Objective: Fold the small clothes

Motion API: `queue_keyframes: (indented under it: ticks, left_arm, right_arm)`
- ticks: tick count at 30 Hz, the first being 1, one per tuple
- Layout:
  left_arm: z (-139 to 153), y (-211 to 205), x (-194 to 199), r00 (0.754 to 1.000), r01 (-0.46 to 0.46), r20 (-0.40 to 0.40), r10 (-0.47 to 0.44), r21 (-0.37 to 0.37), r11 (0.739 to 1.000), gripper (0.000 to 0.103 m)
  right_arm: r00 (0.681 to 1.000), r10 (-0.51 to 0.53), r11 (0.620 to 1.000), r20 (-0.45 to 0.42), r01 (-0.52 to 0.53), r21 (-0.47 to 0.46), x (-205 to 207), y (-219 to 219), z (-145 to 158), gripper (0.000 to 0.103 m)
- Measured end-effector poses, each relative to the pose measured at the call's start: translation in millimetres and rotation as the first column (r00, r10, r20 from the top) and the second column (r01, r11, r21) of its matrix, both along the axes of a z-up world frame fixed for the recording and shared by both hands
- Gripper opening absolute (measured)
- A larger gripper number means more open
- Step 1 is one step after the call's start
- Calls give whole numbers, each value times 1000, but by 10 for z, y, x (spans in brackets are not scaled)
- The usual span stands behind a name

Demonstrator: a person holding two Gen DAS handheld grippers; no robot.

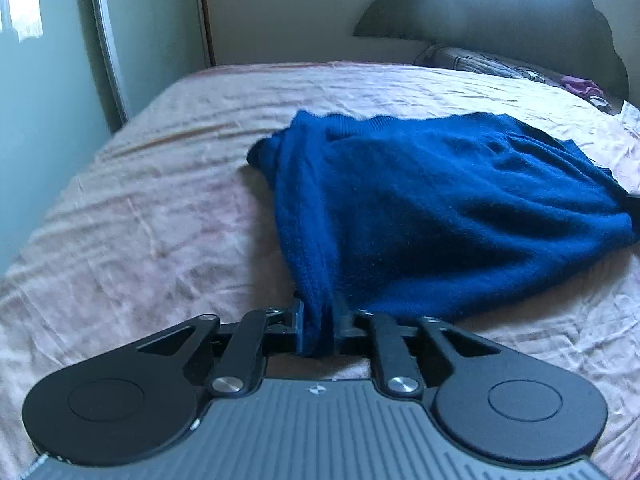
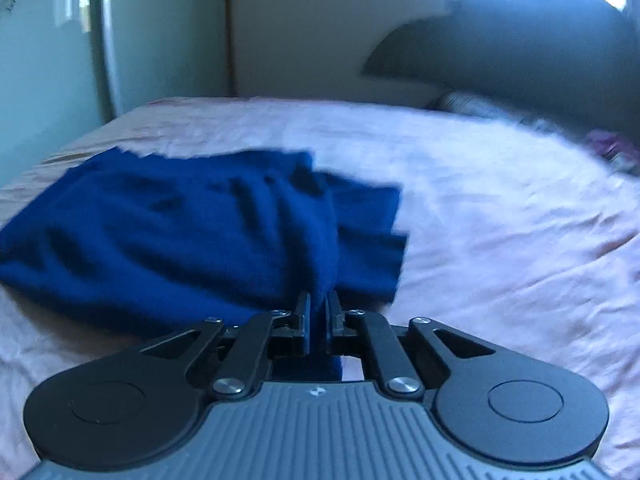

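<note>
The blue sweater [image 1: 420, 208] lies on the bed [image 1: 140, 200]. The left tool [image 1: 320, 324] and right tool [image 2: 319, 316] each pinch a near corner, likely to lift it for folding.

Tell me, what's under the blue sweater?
The blue sweater lies on the pink bedsheet, which shows all around it. Both grippers' fingers pinch its near edge. Anything else beneath is hidden by the cloth.
</note>
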State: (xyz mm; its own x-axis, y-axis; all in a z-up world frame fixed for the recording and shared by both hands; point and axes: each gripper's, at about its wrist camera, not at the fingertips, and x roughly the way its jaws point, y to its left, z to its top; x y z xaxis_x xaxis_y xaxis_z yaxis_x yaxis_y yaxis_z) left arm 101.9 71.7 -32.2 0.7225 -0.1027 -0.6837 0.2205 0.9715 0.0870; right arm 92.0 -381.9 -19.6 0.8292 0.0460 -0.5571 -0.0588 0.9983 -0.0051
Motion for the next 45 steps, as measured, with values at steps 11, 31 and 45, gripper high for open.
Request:
queue_keyframes:
  ticks: [11, 31, 45]
  left_arm:
    - [212, -177, 4, 991, -90, 96, 89, 3, 996, 74]
    - [-202, -359, -47, 990, -135, 58, 132, 62, 989, 91]
    - [-255, -294, -79, 987, -151, 67, 148, 36, 988, 99]
  right_arm:
    - [978, 150, 986, 147, -136, -101, -119, 711, 108, 70]
    - [993, 110, 994, -35, -110, -2, 8, 664, -271, 98]
    - [989, 132, 990, 71, -128, -60, -176, 852, -53, 99]
